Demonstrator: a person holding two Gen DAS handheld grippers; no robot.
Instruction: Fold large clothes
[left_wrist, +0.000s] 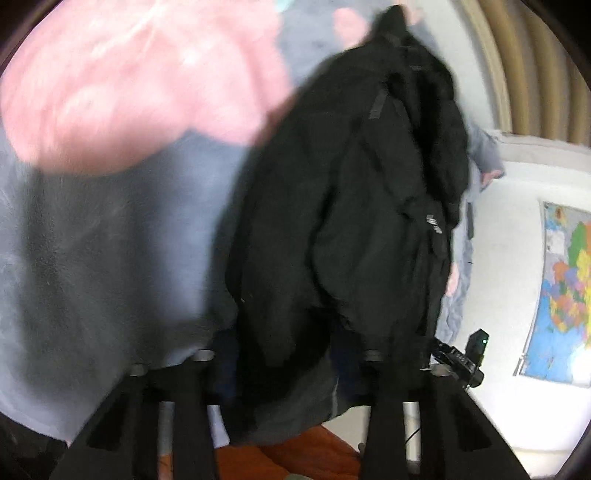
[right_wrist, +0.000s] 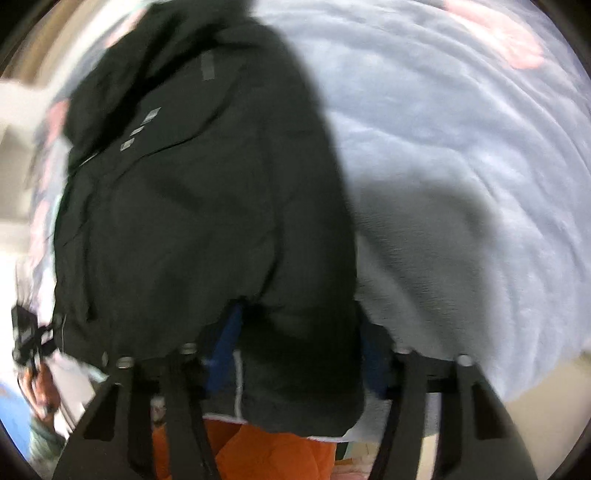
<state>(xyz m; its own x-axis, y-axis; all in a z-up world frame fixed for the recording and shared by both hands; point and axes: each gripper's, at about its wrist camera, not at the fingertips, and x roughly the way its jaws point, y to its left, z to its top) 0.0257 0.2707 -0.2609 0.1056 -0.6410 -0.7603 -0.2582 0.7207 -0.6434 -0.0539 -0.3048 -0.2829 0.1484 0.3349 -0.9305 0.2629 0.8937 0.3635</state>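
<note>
A: Item: black jacket (right_wrist: 207, 206); bulky, soft, limp; probably padded and fairly heavy for cloth; smooth shell, likely to slide; not fragile.
B: Location?
A: Laid lengthwise on the pale blue blanket (right_wrist: 461, 166), hem nearest, collar far; the near hem hangs over the bed edge.
B: Where to hold?
A: My judgement: the hem corners, on the thick seam; a pinch of loose shell would slip.
B: Left gripper (left_wrist: 284, 369)?
A: Hem cloth between its fingers; whether the pads press, cannot tell.
B: Right gripper (right_wrist: 295, 373)?
A: Same; the hem bulges between the fingers; grip uncertain through blur.
B: Surroundings?
A: Pink pillow (left_wrist: 140, 81), far left; orange cloth (right_wrist: 266, 450) below the hem; a map (left_wrist: 565, 280) on the wall, right.
</note>
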